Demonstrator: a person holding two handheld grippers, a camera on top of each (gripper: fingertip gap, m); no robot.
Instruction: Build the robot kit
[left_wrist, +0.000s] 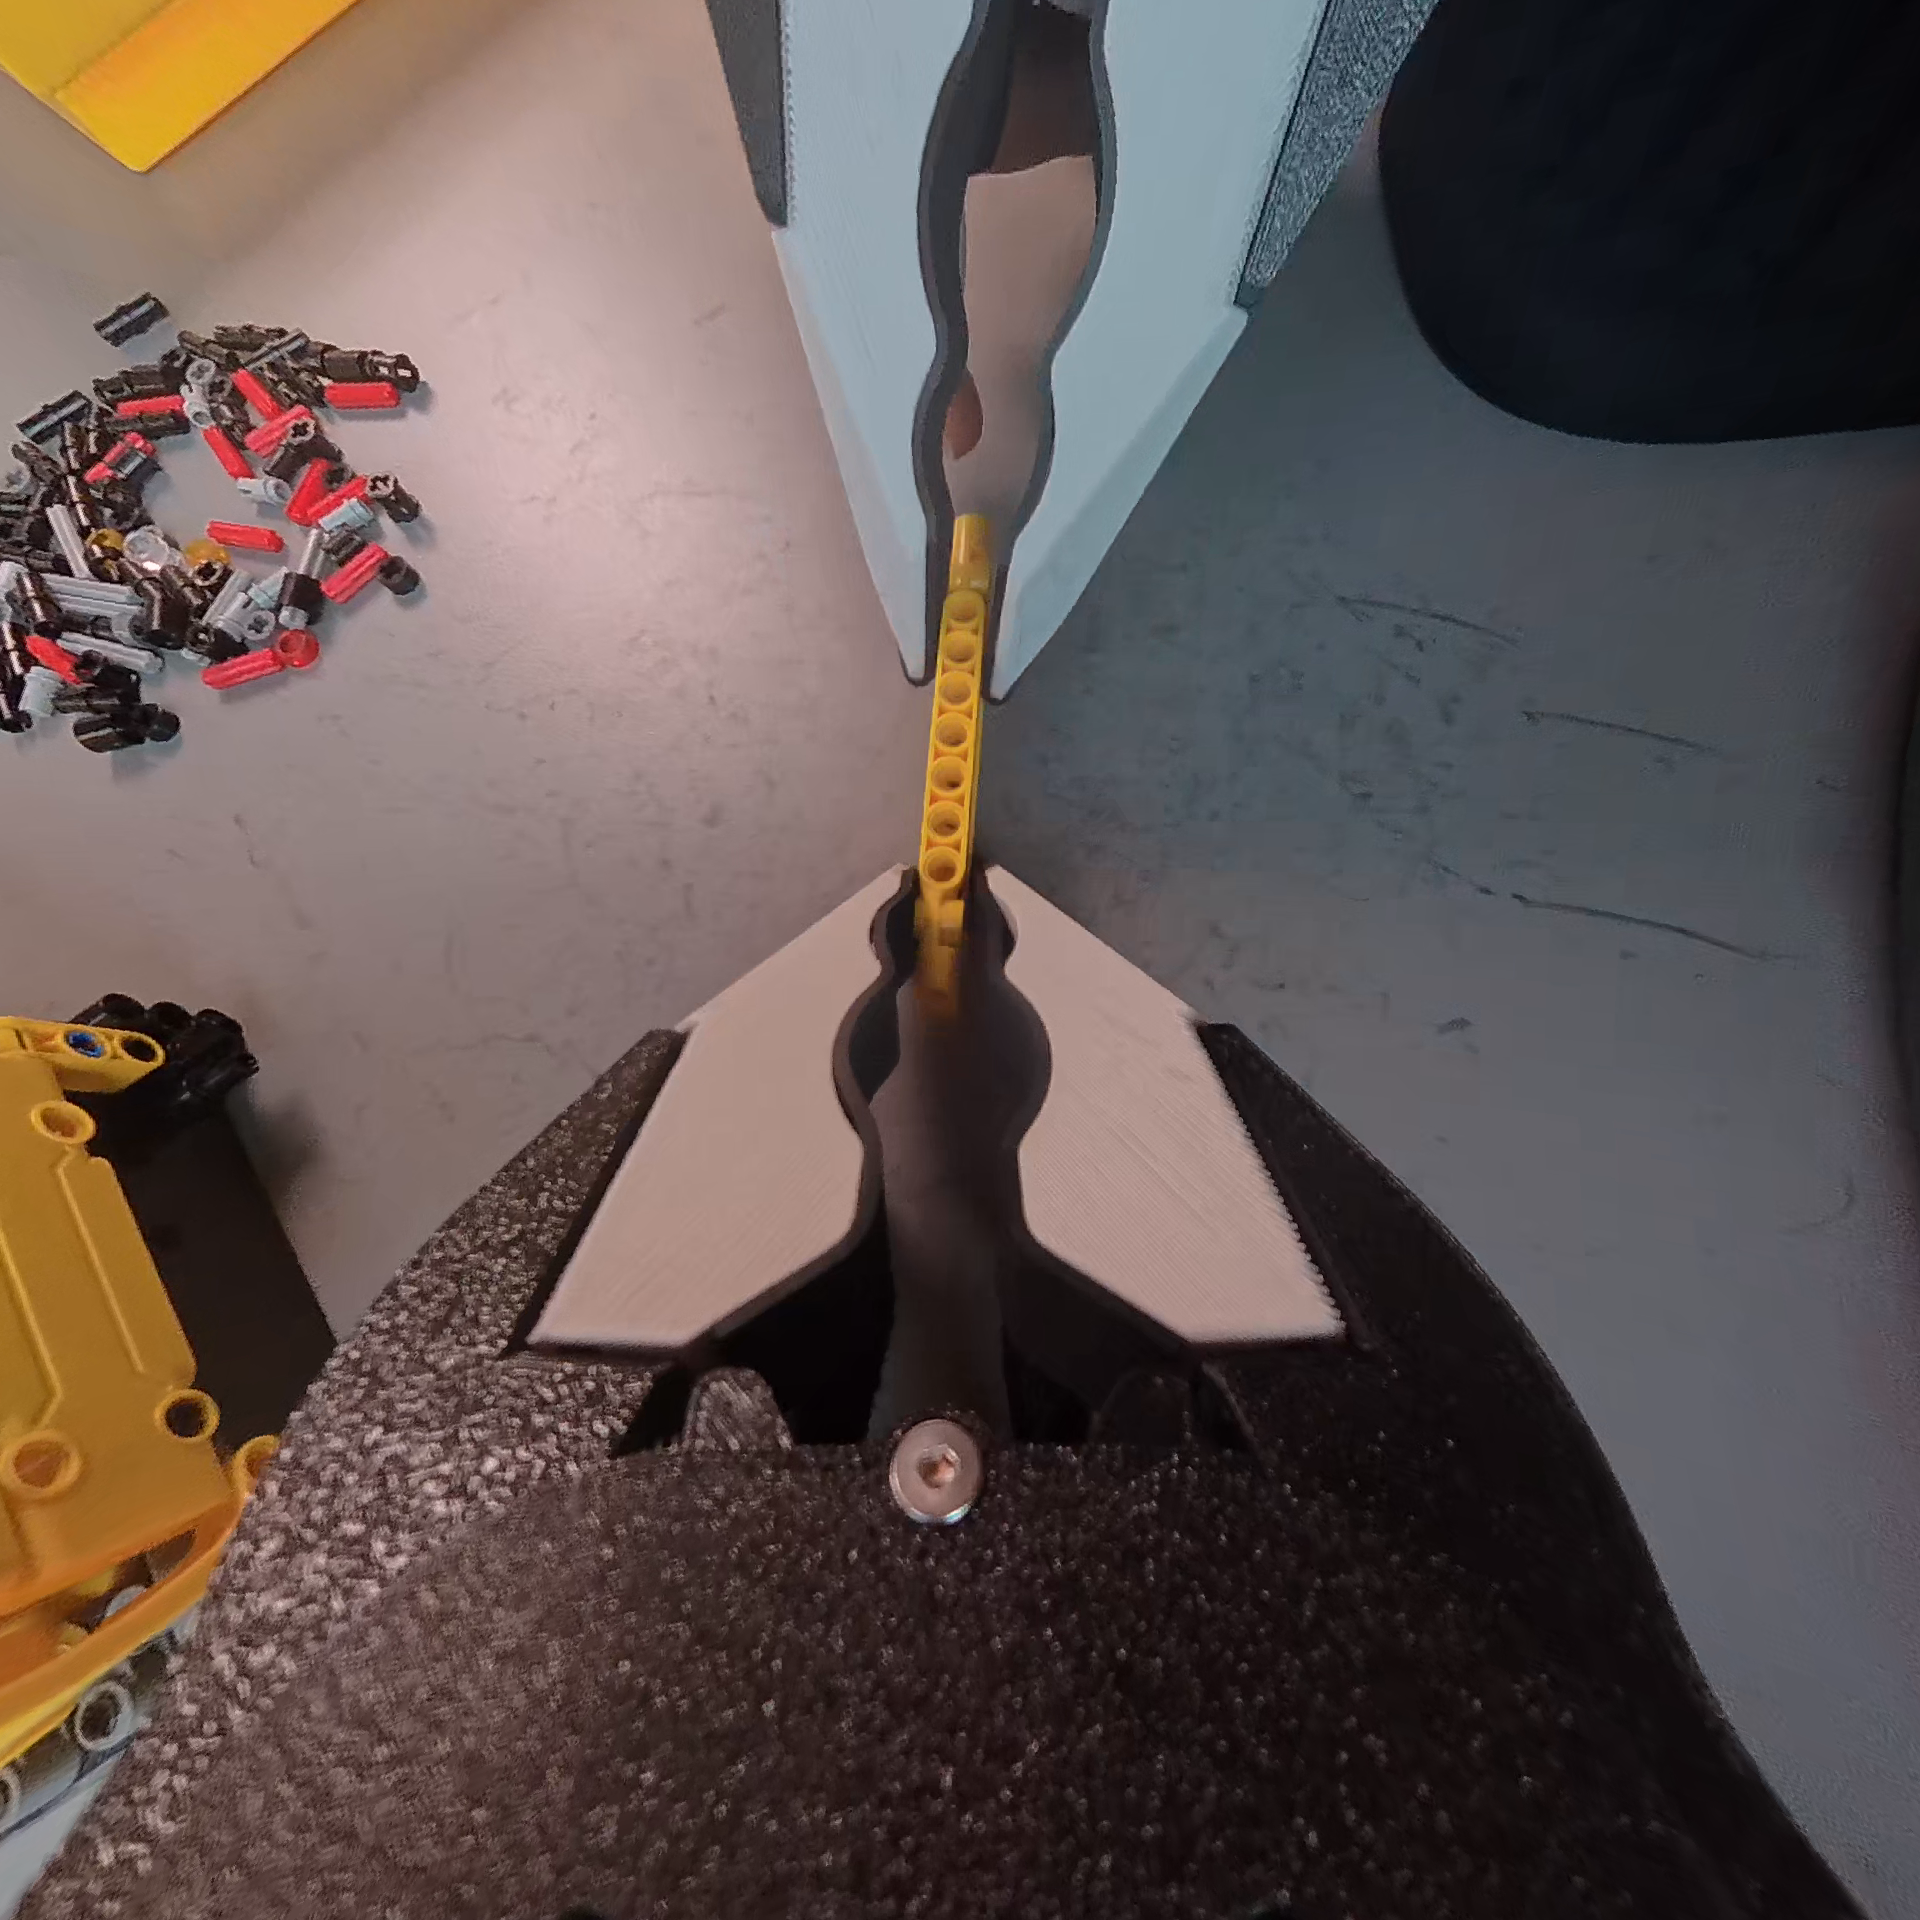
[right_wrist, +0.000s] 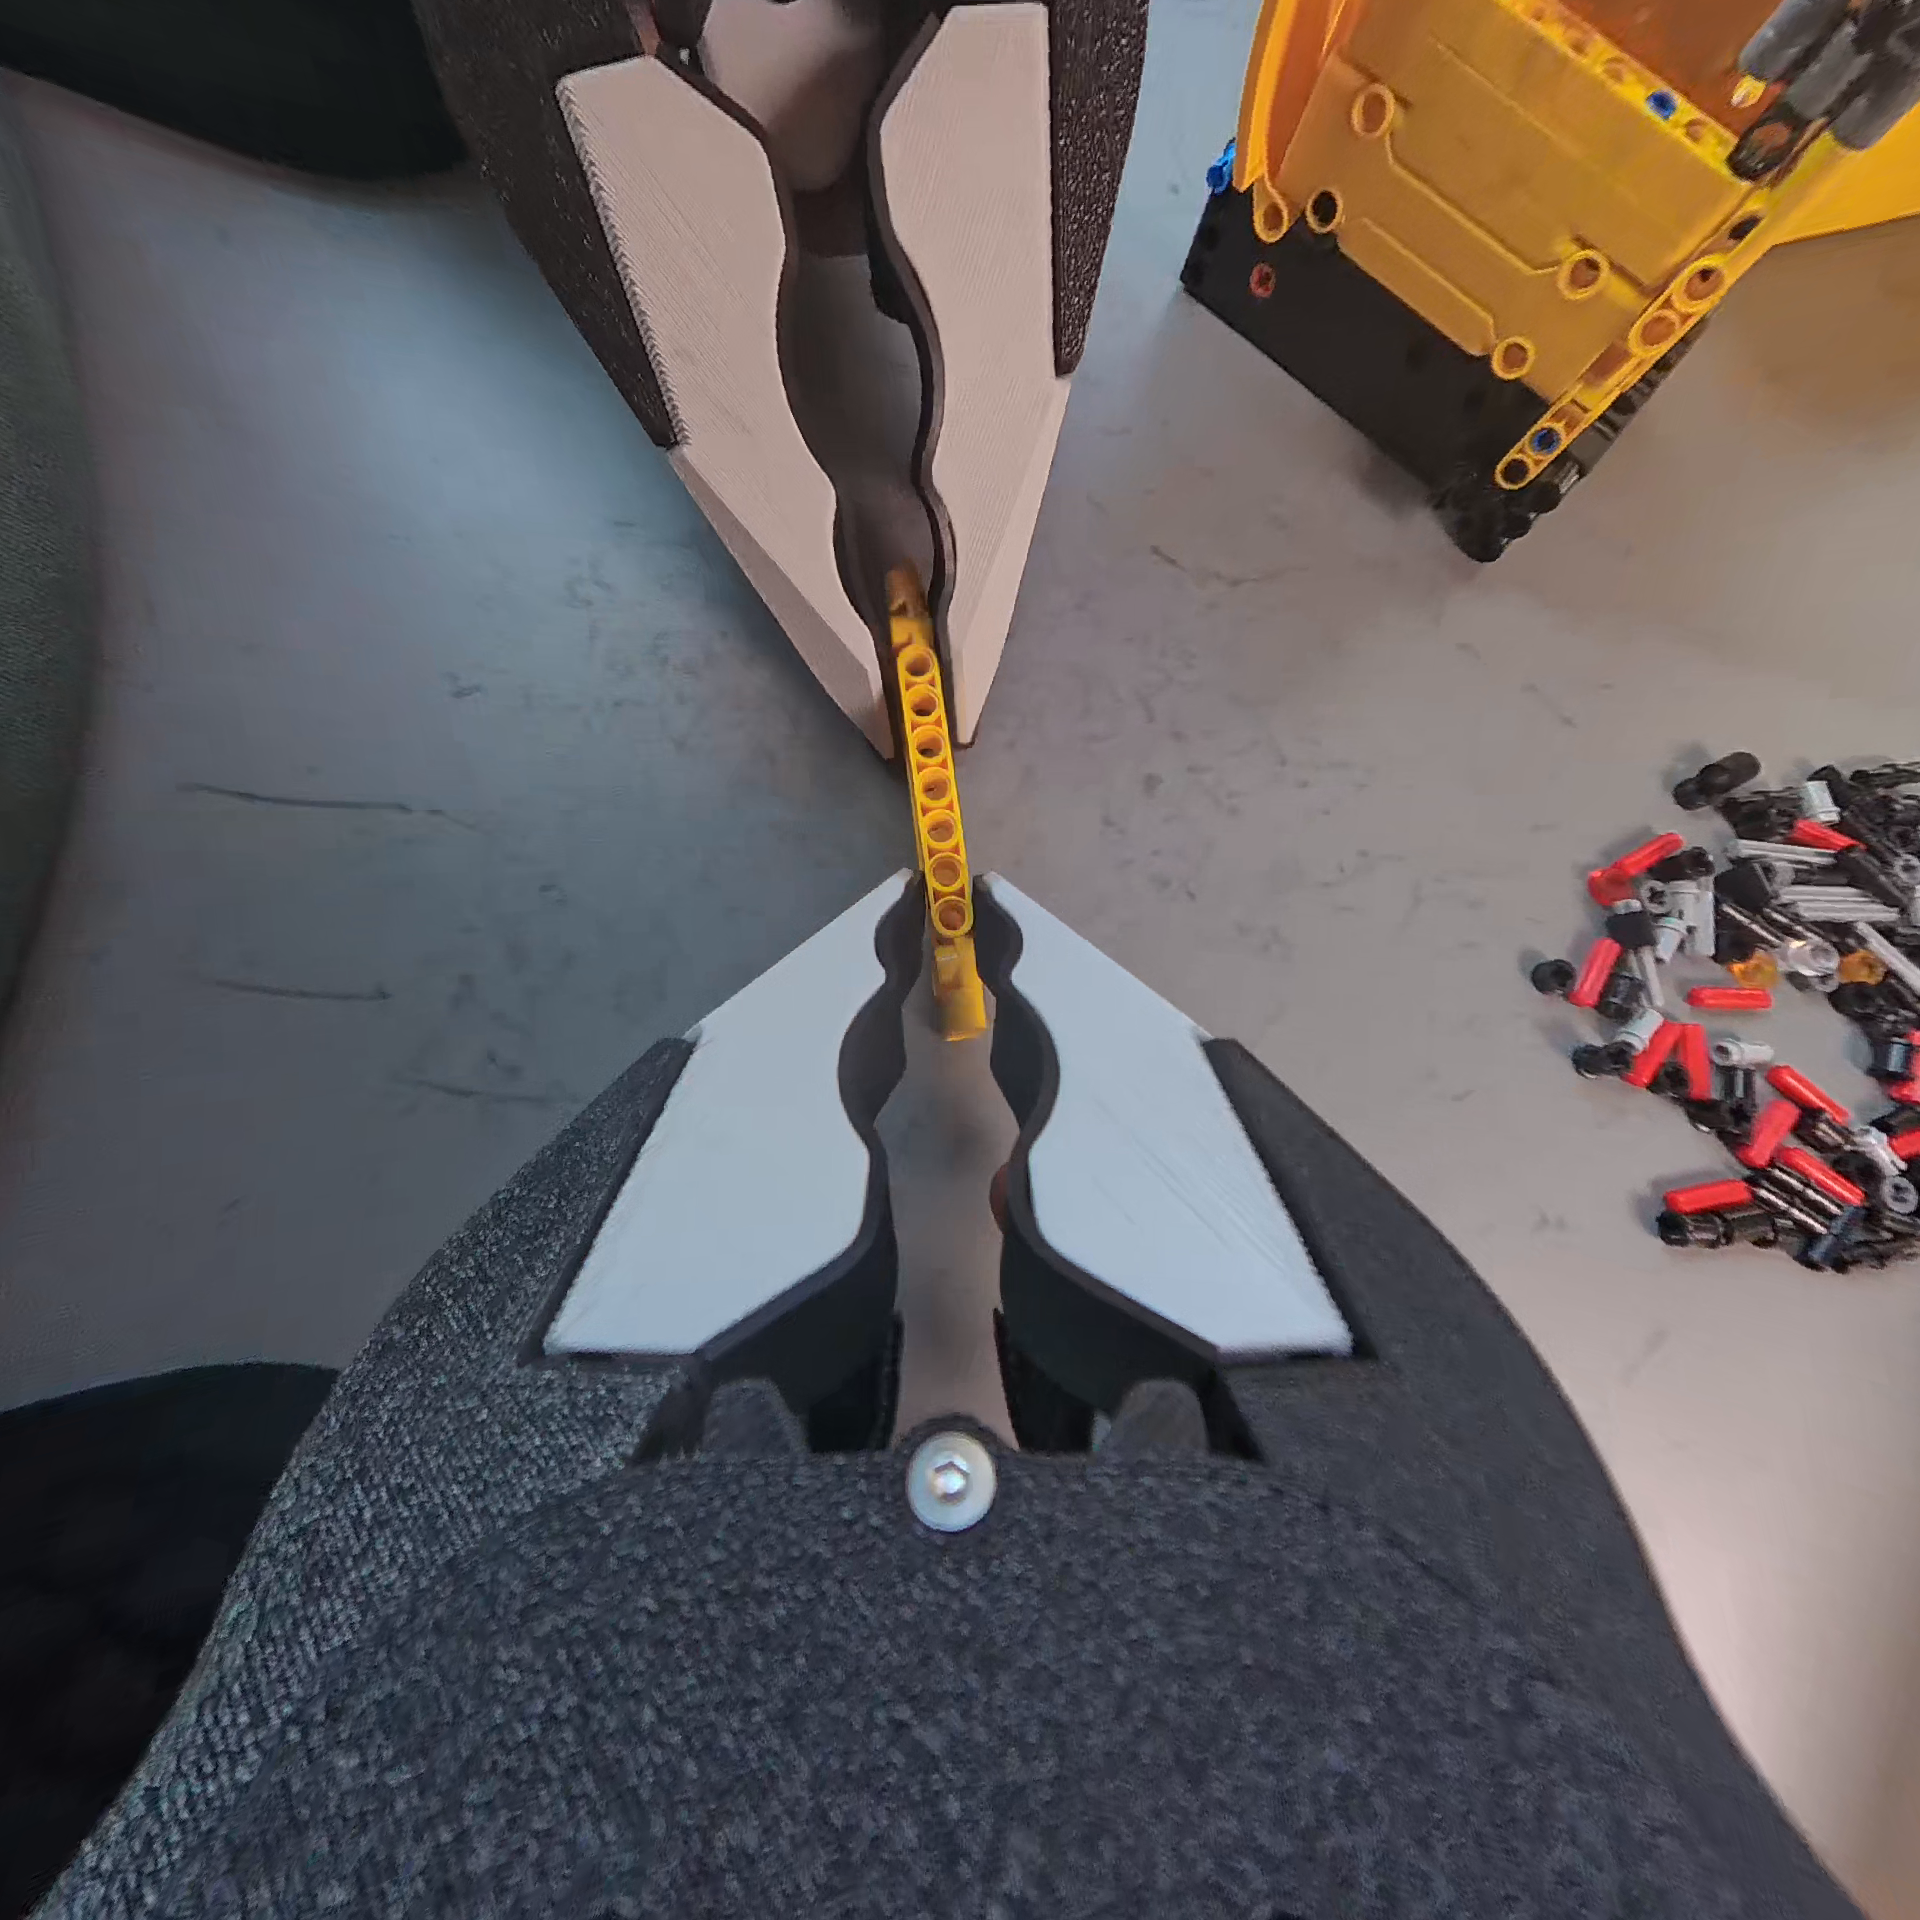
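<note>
A yellow perforated beam (left_wrist: 954, 769) hangs above the grey table (left_wrist: 582, 852), held at both ends. The left gripper (left_wrist: 948, 878) is clamped on the beam's one end, its pale fingers (left_wrist: 727, 1122) pressed to either side. The right gripper (right_wrist: 948, 881) faces it tip to tip and is clamped on the opposite end, so the beam bridges the short gap between the two claws.

Taking the beam as landmark: a heap of small black, red and grey connector pins (right_wrist: 1766, 1018) lies on the table well off to one side of it. A partly built yellow and black brick model (right_wrist: 1507, 260) stands on that same side, nearer the left gripper's body. On the beam's other side the table runs to a dark rounded shape (left_wrist: 1683, 208) at its edge.
</note>
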